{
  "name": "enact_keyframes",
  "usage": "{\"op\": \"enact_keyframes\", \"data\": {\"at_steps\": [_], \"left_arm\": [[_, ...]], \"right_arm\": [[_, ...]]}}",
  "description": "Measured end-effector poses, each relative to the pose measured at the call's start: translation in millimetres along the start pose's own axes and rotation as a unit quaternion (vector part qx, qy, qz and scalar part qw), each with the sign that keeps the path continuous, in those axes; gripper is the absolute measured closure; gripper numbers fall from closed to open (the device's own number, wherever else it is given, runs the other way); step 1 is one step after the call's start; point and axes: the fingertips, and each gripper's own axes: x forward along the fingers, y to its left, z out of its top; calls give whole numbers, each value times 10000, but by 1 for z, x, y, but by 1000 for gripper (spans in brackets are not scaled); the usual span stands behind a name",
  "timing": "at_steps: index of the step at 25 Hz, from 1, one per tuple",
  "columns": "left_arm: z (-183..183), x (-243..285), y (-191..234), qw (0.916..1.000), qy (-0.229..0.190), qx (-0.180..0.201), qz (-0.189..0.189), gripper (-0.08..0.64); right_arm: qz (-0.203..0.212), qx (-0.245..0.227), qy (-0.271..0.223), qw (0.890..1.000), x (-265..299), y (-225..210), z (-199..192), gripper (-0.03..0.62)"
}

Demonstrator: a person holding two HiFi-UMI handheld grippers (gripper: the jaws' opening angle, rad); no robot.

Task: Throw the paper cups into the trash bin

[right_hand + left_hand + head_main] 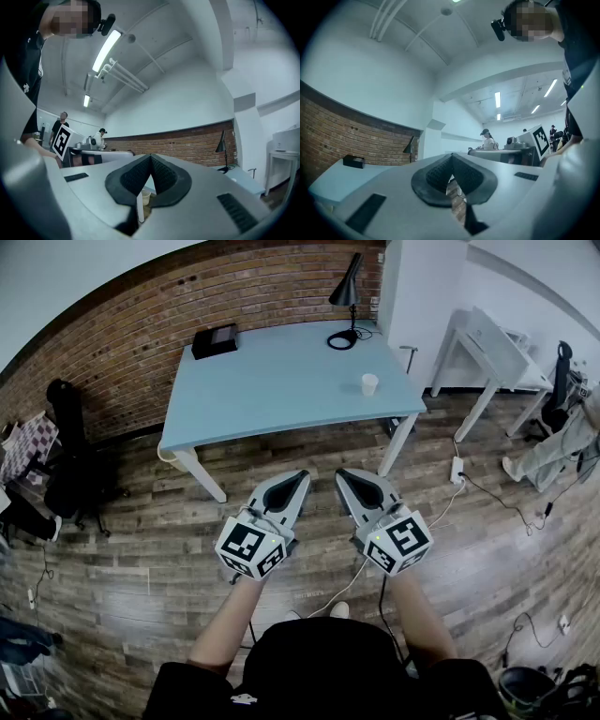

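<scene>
A single white paper cup (369,383) stands upright near the right front corner of the light blue table (272,381). A cream round bin (169,454) sits on the floor under the table's left front corner. My left gripper (301,476) and right gripper (343,475) are held side by side over the wooden floor, short of the table and pointing at it. Both are shut with nothing between the pads. In the left gripper view the pads (440,172) meet tip to tip. The right gripper view shows the same, with the cream bin (146,197) low behind the pads.
A black desk lamp (348,298) and a black box (215,339) stand at the table's far edge. A white table (497,345) and a seated person (562,442) are at the right. A power strip (457,470) and cables lie on the floor. A dark bin (525,688) sits at bottom right.
</scene>
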Motion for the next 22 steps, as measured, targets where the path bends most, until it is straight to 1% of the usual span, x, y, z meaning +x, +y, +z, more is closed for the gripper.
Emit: {"op": "enact_keyframes", "data": {"at_steps": [4, 7, 13, 17, 22], "left_arm": [[3, 9, -3, 10000, -19, 69, 0, 552], [2, 17, -6, 10000, 2, 67, 71, 552], [-11, 36, -23, 9997, 138, 38, 182, 552], [-16, 41, -32, 9994, 146, 19, 315, 552], [-21, 45, -31, 9989, 184, 24, 435, 552]], "right_arm": [[-5, 21, -47, 10000, -2, -8, -1, 589], [22, 30, -114, 9999, -6, -16, 2, 589], [103, 54, -162, 9998, -23, -38, 2, 589], [181, 66, -133, 9997, -31, -49, -1, 588], [206, 124, -93, 9997, -30, -59, -8, 589]]}}
